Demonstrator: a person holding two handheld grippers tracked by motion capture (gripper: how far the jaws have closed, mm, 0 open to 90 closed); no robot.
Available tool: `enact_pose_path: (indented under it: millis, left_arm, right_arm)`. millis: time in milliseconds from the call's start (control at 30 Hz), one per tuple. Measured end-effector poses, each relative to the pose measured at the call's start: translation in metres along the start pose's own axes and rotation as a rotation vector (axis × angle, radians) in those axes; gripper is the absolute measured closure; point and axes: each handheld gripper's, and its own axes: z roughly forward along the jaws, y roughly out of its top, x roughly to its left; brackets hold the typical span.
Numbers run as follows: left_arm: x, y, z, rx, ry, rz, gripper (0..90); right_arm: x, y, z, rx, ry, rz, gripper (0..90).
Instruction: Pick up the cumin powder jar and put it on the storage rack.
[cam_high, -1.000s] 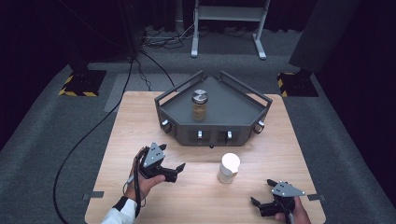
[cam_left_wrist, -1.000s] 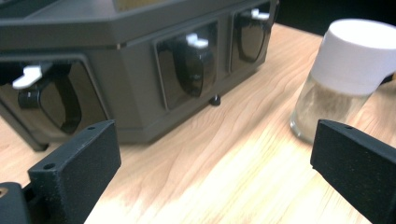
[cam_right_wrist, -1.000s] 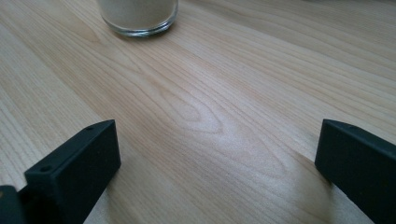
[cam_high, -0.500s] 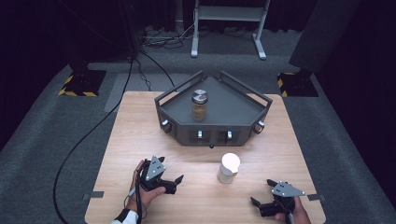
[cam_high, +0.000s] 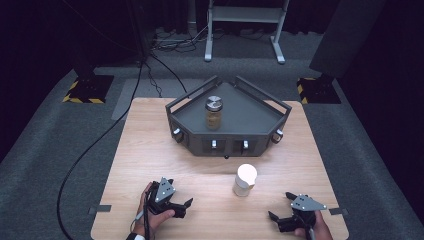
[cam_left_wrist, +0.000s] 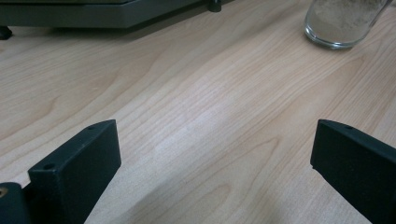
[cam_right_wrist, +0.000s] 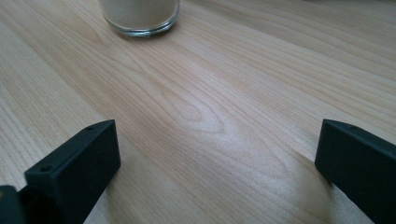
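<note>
In the high view, you are resting both hands at the near edge of the pale wooden desk. Your left tongs are lying low at the near left, jaws spread and holding nothing; your right tongs are sitting at the near right, also gaping and empty. Between them, a little farther in, the small clear glass jar with a white lid is standing upright on the desk — apart from both tongs. Behind it, the dark grey angular metal tray is carrying a glass jar with a silver metal lid, upright.

In the left gripper view, the jaws are standing wide apart over bare wood, and the jar's glass base is showing at the upper right, with the tray's edge along the top.

In the right gripper view, the jaws are likewise spread wide — the jar's base is sitting ahead at the upper left.
</note>
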Motion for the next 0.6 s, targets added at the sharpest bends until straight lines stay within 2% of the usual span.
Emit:
enact_pose_path:
  millis: [533,600]
  left_arm:
    - [-0.0023,-0.009,0.0034,0.058,-0.003,0.012,1.6]
    - [-0.004,-0.009,0.0035,0.064,0.0,0.032,1.6]
  right_arm:
    - [0.0001,0.0,0.0,0.0,0.0,0.0,0.0]
    - [0.0002,0.0,-0.0001,0.0,0.0,0.0,0.0]
